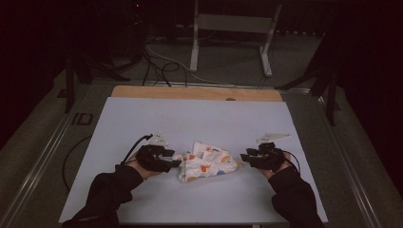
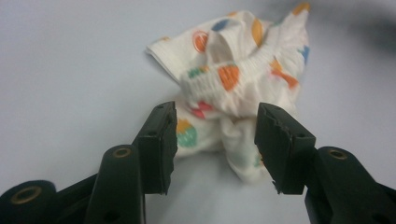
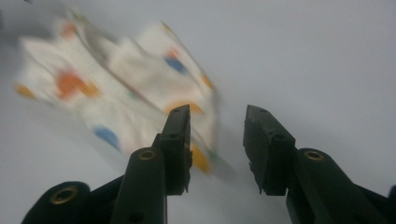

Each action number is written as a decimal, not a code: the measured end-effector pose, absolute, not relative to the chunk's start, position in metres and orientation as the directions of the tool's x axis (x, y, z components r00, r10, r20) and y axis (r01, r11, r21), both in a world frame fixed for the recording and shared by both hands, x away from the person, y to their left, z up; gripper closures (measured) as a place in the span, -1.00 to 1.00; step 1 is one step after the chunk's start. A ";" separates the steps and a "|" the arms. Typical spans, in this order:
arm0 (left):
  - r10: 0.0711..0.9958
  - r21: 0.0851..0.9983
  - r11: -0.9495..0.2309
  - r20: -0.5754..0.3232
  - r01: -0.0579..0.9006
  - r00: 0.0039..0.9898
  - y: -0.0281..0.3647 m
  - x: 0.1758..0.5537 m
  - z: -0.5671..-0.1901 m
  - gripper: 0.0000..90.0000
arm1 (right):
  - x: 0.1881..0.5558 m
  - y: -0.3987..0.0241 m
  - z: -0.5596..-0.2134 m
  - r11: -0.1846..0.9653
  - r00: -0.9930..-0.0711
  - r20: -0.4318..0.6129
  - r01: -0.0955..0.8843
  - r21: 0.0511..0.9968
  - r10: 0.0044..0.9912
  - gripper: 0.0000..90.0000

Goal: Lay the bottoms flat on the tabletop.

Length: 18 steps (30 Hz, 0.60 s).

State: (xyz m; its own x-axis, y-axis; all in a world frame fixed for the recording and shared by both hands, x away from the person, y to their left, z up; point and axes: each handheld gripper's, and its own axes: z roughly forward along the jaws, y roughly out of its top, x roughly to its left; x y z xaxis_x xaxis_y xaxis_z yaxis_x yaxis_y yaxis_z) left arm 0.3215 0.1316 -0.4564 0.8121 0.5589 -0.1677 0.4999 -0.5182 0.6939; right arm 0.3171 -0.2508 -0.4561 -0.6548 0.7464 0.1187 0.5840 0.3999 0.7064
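Now the crumpled white cloth with orange, blue and green shapes point(image 1: 205, 164) lies near the table's point(image 1: 142, 118) near edge, between both tongs. Left gripper point(image 1: 177, 161) open, cloth between its jaws; right gripper point(image 1: 243, 158) open beside the cloth. No legible writing anywhere.

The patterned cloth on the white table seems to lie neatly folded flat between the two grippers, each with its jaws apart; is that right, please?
Not quite: the patterned cloth is crumpled in a heap, not folded flat, as the left gripper view shows. It does lie on the white table between the left gripper and right gripper, jaws apart.
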 end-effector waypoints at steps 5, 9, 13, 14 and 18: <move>0.538 0.697 -0.519 -0.185 0.495 0.823 0.126 0.336 -0.467 0.01 | 0.321 -0.220 -0.474 0.426 -0.672 0.150 0.609 0.669 0.725 0.28; 0.519 0.671 -0.560 -0.175 0.487 0.837 0.119 0.343 -0.480 -0.02 | 0.321 -0.213 -0.495 0.476 -0.670 0.136 0.642 0.601 0.730 0.20; 0.509 0.660 -0.571 -0.181 0.488 0.842 0.111 0.348 -0.488 -0.03 | 0.318 -0.215 -0.504 0.484 -0.668 0.157 0.662 0.573 0.727 0.23; 0.504 0.667 -0.564 -0.188 0.486 0.843 0.109 0.349 -0.489 -0.03 | 0.316 -0.214 -0.505 0.491 -0.673 0.159 0.660 0.568 0.722 0.25; 0.456 0.683 -0.575 -0.189 0.450 0.870 0.102 0.350 -0.489 -0.01 | 0.312 -0.211 -0.505 0.526 -0.691 0.118 0.639 0.562 0.713 0.45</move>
State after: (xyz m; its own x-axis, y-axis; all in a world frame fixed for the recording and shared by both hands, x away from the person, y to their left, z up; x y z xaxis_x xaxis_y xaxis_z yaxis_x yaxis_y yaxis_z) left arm 0.3501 0.1016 -0.4888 0.8699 0.4555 -0.1892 0.4498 -0.5752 0.6832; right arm 0.3119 -0.2108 -0.5048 -0.6913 0.7128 0.1185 0.6387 0.5261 0.5615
